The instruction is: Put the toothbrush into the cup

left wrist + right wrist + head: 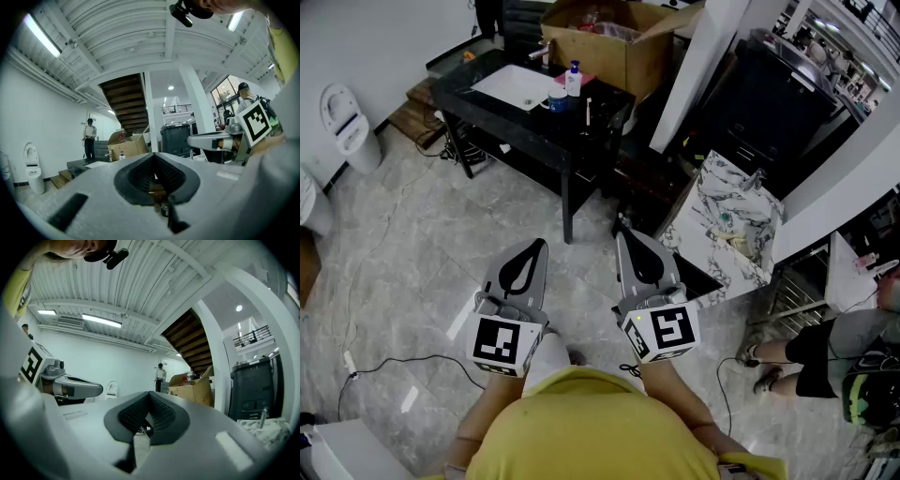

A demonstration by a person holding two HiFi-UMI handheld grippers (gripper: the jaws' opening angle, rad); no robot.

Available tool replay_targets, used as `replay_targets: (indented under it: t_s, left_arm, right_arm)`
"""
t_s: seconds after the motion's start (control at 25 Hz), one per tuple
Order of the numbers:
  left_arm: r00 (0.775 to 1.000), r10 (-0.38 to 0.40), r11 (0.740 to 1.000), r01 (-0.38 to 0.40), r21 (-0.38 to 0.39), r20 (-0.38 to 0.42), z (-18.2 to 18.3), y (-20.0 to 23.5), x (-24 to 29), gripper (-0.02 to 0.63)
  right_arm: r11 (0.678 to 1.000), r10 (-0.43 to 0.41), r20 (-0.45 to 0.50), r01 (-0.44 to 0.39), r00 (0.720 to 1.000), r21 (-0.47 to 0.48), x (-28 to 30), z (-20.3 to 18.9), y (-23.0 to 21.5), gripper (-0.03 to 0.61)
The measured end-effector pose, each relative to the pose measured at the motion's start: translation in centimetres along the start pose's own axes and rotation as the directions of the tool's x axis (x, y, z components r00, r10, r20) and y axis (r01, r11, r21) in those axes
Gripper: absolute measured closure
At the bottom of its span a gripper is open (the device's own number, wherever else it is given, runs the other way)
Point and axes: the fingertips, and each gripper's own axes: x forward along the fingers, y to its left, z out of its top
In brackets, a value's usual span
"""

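Facing the black tabletop (502, 112) across open marble floor (441, 234), you hold left gripper (540, 244) and right gripper (621, 232) with fingers closed, empty, well apart from the cup (557, 97) standing by the tabletop's right end.

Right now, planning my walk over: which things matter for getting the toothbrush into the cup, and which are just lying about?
Job: blue cup on the black table; thin pale stick beside it, possibly the toothbrush; left gripper and right gripper, both shut and empty.
Lying about: white blue-topped bottle; brown cardboard box; white toilet; marbled stone slab.
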Motion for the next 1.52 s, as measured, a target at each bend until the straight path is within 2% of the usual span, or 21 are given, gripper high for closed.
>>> replay_targets:
  t_s: [0.28,0.56,0.92,1.2,1.52]
  left_arm:
    - [1.000,-0.014,1.000,0.014,-0.011,-0.022,-2.5,2.9,4.5,0.614]
    - [1.000,-0.026,1.000,0.027,-0.009,0.013,-2.3,9.8,12.0,0.614]
    - [0.995,-0.096,0.995,0.096,-0.002,0.031,-2.7,17.6,21.1,0.614]
    - [0.991,-0.135,0.990,0.135,-0.027,0.020,-4.1,21.0,25.2,0.614]
    - [0.989,-0.146,0.987,0.145,-0.067,-0.009,-6.0,23.0,28.6,0.614]
  right_arm:
    - [1.000,-0.010,0.001,0.010,1.000,0.030,4.9,-2.3,-2.6,0.566]
    - [1.000,-0.007,-0.003,0.007,1.000,0.016,14.7,-2.9,-4.9,0.565]
    - [0.998,-0.060,0.002,0.060,0.998,0.008,25.7,-3.3,-7.8,0.544]
    - [0.995,-0.100,-0.023,0.101,0.995,0.025,30.0,-5.0,-8.8,0.535]
    - [0.992,-0.114,-0.054,0.116,0.992,0.042,33.8,-6.7,-10.9,0.531]
